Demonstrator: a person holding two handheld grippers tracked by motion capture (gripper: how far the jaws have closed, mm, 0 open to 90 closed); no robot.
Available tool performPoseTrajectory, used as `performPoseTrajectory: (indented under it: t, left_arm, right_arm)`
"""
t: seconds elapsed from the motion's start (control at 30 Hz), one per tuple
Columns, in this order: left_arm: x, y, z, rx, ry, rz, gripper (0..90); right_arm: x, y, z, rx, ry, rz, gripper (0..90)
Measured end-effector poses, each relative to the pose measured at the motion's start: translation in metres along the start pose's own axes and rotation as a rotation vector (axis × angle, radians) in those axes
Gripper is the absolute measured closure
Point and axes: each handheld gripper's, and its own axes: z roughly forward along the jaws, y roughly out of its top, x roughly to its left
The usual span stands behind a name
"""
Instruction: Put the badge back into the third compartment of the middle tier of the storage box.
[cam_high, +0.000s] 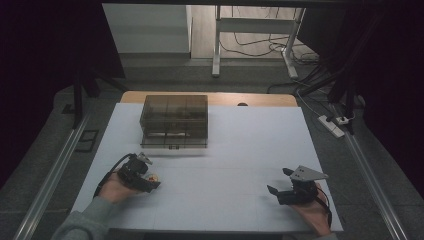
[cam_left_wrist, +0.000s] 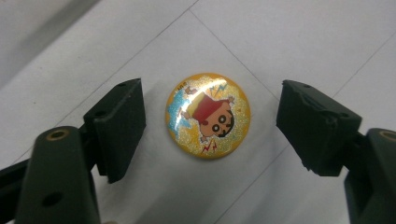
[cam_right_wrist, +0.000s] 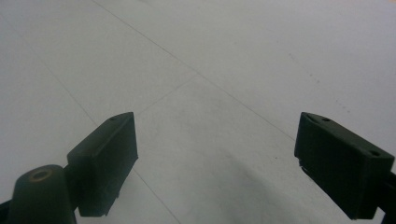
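Note:
A round yellow glitter badge (cam_left_wrist: 208, 116) with a cartoon figure lies flat on the white table (cam_high: 240, 150), at the near left in the high view (cam_high: 152, 176). My left gripper (cam_left_wrist: 212, 120) points down over it with one jaw on each side. A gap of bare table shows between each pad and the badge's rim, so the gripper is open. In the high view the left gripper (cam_high: 145, 172) sits in a hand at the near left. My right gripper (cam_high: 279, 181) rests at the near right, open, with bare table between its jaws (cam_right_wrist: 217, 158).
A dark translucent box (cam_high: 175, 120) with compartments stands on the far left part of the table. Beyond the table's far edge are a desk frame (cam_high: 217, 45) and cables on the floor. A power strip (cam_high: 332, 125) lies to the right.

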Motion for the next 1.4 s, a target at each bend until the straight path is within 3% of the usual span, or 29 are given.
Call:
performPoseTrajectory:
  t: [0.13, 0.43, 0.7, 1.2, 1.4]
  left_arm:
    - [0.0008, 0.001, 0.002, 0.011, -0.004, 0.006, 28.6]
    - [-0.0011, 0.0037, 0.0021, 0.034, 0.033, 0.029, 37.1]
    - [-0.0032, 0.0059, 0.0016, 0.041, 0.028, 0.048, 46.6]
    - [-0.0031, 0.0019, 0.0002, 0.015, 0.03, 0.044, 47.0]
    - [-0.0019, -0.0033, -0.0051, -0.023, 0.028, 0.024, 47.0]
  right_arm:
    - [-0.0001, 0.0, 0.0001, 0.001, 0.0, 0.001, 12.8]
    - [0.0, 0.0001, 0.0003, 0.007, -0.002, -0.003, 13.0]
    - [0.0, -0.0001, 0.0013, 0.004, 0.0, -0.003, 13.2]
    - [-0.0002, -0.0004, 0.0005, 0.007, -0.003, 0.0, 13.5]
    - [-0.0002, -0.0003, 0.0003, 0.009, -0.006, 0.001, 13.5]
